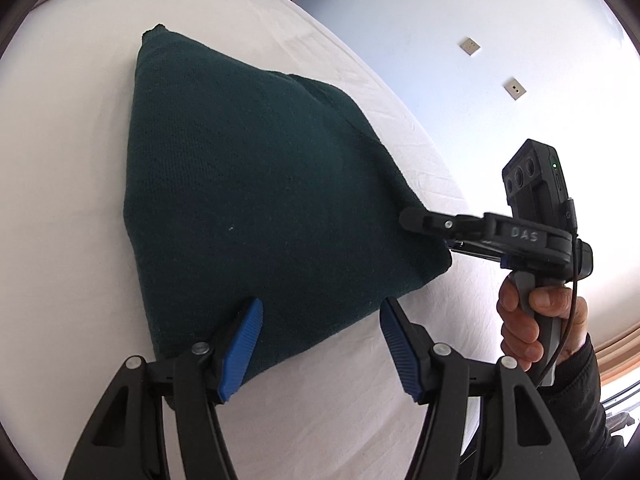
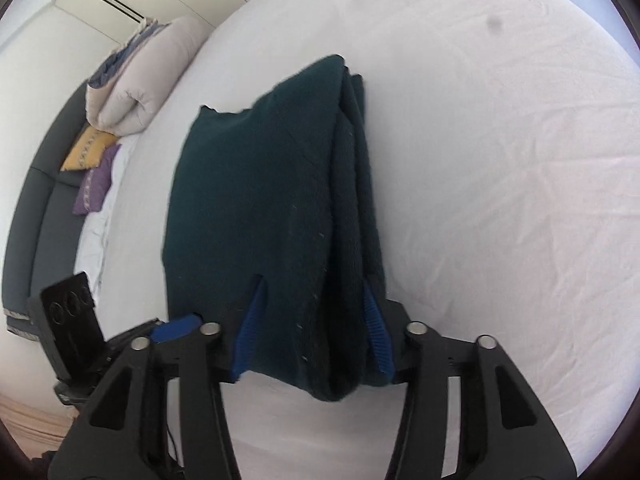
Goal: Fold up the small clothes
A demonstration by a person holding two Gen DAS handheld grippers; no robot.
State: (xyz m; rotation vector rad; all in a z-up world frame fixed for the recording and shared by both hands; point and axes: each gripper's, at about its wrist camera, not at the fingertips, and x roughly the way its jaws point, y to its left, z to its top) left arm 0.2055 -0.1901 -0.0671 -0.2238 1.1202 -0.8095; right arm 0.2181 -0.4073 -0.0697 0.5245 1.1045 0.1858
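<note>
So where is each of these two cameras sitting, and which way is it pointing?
Left wrist: on the left gripper, looking along open jaws at the dark green knit garment on the white bed; right gripper and right hand show.
Right wrist: on the right gripper, jaws around the garment's folded layers.
Shared: garment, bed.

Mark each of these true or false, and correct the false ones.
1. The sweater is dark green. True.
2. The sweater lies on a wooden floor. False: it lies on a white sheet.
3. The left gripper is clamped shut on nothing. False: its jaws are open at the sweater's edge.
4. The right gripper has folded layers of the sweater between its fingers. True.
5. A yellow cushion and a purple one lie beyond the sweater. True.
</note>
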